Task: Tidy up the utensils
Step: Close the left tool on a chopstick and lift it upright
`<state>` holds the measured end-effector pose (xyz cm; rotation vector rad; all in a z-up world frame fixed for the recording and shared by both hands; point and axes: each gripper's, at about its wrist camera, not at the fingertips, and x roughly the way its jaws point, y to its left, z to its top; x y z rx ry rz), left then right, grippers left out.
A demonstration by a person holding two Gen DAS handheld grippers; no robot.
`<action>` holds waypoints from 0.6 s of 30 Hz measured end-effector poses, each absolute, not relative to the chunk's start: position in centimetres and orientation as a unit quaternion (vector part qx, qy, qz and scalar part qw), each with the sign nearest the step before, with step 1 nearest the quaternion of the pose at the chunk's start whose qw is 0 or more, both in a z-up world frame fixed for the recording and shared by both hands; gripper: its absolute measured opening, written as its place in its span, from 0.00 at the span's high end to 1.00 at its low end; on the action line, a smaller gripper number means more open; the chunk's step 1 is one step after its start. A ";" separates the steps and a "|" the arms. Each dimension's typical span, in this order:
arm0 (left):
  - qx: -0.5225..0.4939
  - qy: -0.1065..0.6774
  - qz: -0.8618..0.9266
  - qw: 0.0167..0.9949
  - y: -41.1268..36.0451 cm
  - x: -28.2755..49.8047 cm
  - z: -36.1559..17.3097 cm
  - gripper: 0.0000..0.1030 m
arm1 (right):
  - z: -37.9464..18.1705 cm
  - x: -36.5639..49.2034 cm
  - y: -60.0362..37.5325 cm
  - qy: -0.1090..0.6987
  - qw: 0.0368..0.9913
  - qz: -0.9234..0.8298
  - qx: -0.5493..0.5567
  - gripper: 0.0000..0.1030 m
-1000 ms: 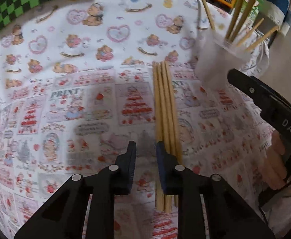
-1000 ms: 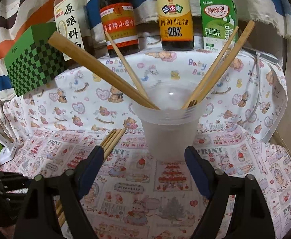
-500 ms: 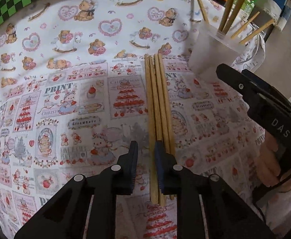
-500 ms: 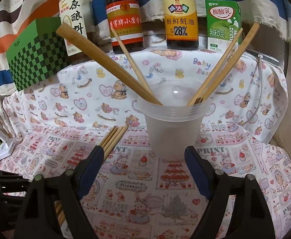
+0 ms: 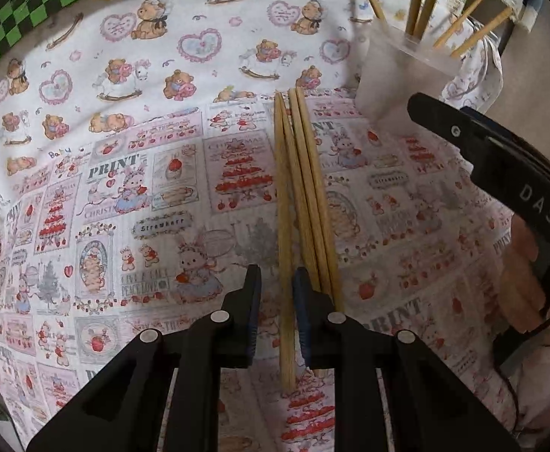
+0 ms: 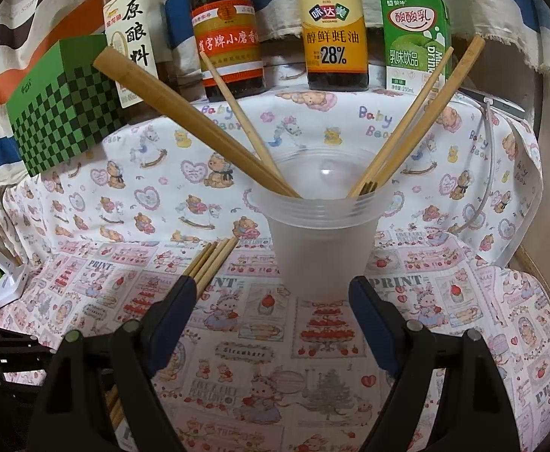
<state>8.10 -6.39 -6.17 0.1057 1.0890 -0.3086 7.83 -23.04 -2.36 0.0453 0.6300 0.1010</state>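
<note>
Four loose chopsticks [image 5: 305, 188] lie side by side on the printed tablecloth [image 5: 124, 173], their tips pointing toward the translucent plastic cup [image 6: 324, 241]. I have my left gripper [image 5: 276, 293] low over their near ends; its jaws are closing, and the leftmost chopstick [image 5: 285, 248] runs between the two pads, while the other three pass under or beside the right pad. I cannot tell if the pads already press on the wood.

My right gripper [image 6: 271, 293] has its fingers spread wide on both sides of the cup base, not touching it as far as I see. The cup stands upright and already holds several chopsticks [image 6: 199, 124] leaning outward. Behind it I see three sauce bottles [image 6: 333, 26], a green drink carton [image 6: 414, 41] and a green checkered box [image 6: 63, 105].
</note>
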 end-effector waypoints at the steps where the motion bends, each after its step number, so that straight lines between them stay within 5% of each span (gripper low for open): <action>1: 0.056 0.515 -0.143 0.843 -6.5 8.2 -6.2 0.92 | -2.3 7.8 -23.1 0.308 0.950 0.048 0.022 0.21; 6: 0.052 0.478 -0.129 0.867 -5.4 7.6 -4.3 0.94 | -2.3 7.8 -23.2 0.308 0.950 0.048 0.024 0.21; 18: -0.070 0.255 -0.110 0.958 0.2 3.3 4.9 0.94 | -2.0 7.3 -22.7 0.303 0.951 0.060 0.024 0.21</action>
